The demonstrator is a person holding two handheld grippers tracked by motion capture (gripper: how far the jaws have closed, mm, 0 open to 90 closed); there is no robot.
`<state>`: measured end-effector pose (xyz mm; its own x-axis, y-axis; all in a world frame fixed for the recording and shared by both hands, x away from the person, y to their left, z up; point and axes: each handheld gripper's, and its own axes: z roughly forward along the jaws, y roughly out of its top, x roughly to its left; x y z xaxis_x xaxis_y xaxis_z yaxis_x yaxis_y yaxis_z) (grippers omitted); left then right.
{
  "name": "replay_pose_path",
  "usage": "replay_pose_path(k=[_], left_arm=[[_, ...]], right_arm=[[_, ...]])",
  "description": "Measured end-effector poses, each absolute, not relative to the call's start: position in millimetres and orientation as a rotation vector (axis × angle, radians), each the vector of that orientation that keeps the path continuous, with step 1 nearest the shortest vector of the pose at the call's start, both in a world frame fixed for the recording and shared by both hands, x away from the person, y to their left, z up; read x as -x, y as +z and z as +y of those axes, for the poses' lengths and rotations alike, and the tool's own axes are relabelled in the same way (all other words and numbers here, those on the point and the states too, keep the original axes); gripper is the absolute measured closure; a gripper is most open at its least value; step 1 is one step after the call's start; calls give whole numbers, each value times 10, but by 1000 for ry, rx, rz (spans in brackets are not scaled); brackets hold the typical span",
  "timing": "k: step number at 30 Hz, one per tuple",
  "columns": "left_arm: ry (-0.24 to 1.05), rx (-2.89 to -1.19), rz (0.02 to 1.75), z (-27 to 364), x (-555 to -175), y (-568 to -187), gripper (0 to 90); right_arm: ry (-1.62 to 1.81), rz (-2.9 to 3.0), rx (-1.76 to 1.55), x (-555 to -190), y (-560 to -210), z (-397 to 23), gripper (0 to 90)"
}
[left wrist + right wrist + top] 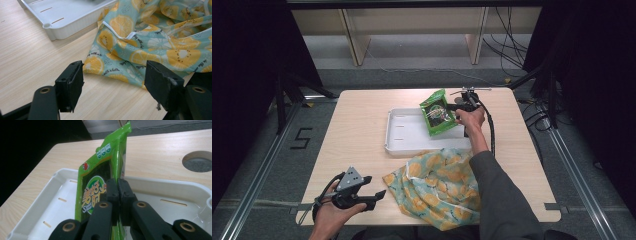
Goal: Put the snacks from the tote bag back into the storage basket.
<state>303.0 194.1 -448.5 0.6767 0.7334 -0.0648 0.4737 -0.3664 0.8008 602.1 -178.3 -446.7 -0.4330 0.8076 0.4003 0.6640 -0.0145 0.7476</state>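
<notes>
The green snack packet is pinched edge-on by the right gripper (print legible in its view). It is held above the white tray, far right. The left gripper is seen gaping, empty, near the fruit-print cloth.

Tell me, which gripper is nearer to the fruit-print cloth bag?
Left. The left gripper, open, lies just beside the cloth bag; the right gripper holds the green packet over the white tray.

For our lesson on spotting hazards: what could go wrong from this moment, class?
1. The right tongs pinch only an edge of the green snack packet above the white tray; it might slip or swing.
2. The fruit-print cloth bag lies crumpled against the tray's near rim, so the packet could snag on it.
</notes>
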Motion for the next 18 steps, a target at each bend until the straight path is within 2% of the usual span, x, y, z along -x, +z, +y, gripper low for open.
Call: replay_pose_path(k=[5, 6, 18], left_arm=[[384, -2037, 923, 1940, -3030, -4483, 310], [380, -2018, 932, 1925, -3027, -4490, 309], [375, -2027, 932, 1912, -3014, -4489, 309]], right_arm=[[1435, 2071, -1675, -6026, -4505, -1737, 896], [1416, 2077, -1607, -6059, -4536, -1761, 896], [1400, 2069, -1671, -6047, -4626, -1687, 891]])
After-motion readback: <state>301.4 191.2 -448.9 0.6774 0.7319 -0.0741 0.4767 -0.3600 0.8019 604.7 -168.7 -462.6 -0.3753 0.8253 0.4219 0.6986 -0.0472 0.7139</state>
